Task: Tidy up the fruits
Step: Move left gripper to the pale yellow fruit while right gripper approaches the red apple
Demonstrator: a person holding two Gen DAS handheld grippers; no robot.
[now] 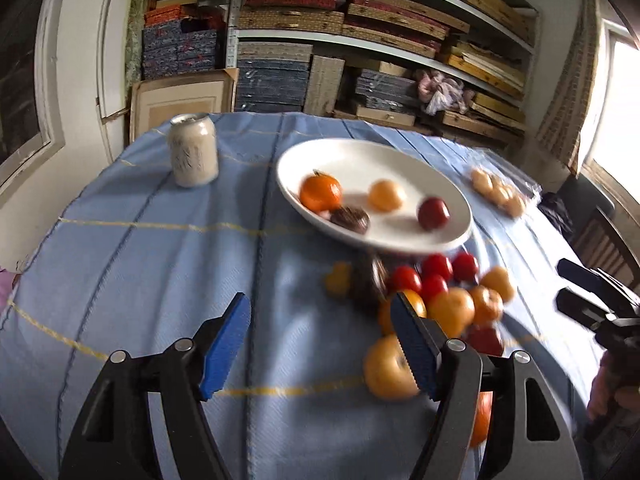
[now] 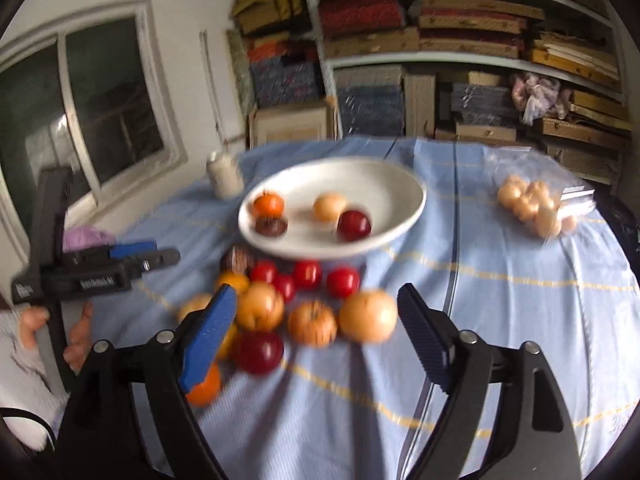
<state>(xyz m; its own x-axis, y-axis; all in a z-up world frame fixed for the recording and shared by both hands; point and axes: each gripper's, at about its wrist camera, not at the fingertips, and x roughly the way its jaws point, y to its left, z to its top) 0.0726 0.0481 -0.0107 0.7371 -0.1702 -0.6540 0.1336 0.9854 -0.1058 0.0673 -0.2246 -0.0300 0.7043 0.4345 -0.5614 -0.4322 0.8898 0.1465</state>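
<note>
A white plate on the blue cloth holds an orange, a yellow fruit, a red fruit and a dark brown piece. In front of it lies a pile of fruit: small red ones, orange ones, a yellow one and a dark red apple. My left gripper stands open over bare cloth, left of the pile. My right gripper is open above the pile's near side, holding nothing.
A pale drink can stands at the back left of the table. A clear bag of small pale fruits lies at the back right. Shelves stacked with boxes fill the wall behind. A dark chair stands at the table's right.
</note>
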